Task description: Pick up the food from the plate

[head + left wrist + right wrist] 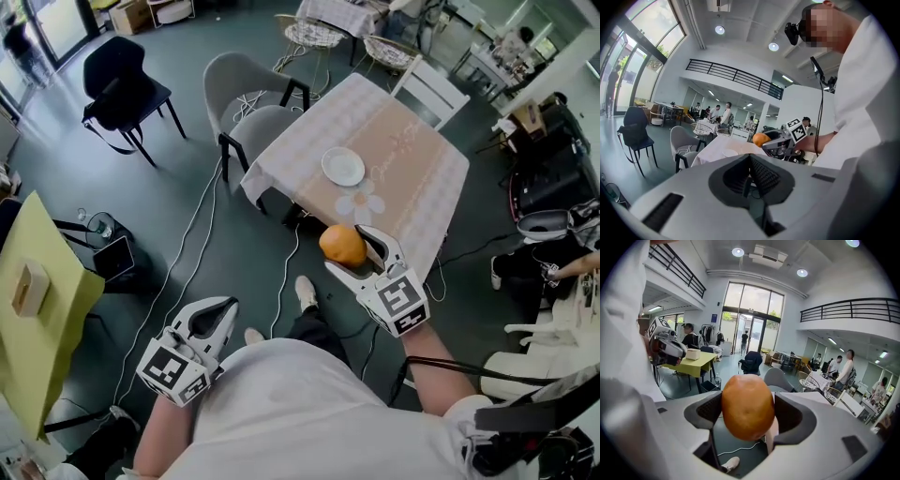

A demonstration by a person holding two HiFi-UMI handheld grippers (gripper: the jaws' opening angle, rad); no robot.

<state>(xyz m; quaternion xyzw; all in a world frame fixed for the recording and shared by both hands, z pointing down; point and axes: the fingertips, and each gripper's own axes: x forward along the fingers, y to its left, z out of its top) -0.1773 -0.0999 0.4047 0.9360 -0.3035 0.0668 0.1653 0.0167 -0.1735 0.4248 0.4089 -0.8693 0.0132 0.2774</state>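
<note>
My right gripper (pixel 354 255) is shut on an orange round fruit (pixel 342 245), held in the air just off the near corner of the table (pixel 412 178). In the right gripper view the fruit (pixel 747 406) fills the space between the two jaws. An empty white plate (pixel 343 166) lies on the tablecloth beyond it. My left gripper (pixel 217 323) hangs low at my left side, away from the table, shut with nothing in it. The left gripper view shows its pads (pixel 752 174) pressed together and the fruit (pixel 761 139) far off in the right gripper.
A grey chair (pixel 255 117) stands at the table's left side and a black chair (pixel 119 87) farther left. A yellow-green table (pixel 37 319) stands at my left. Cables run across the floor (pixel 197 244). Bags and white furniture crowd the right side.
</note>
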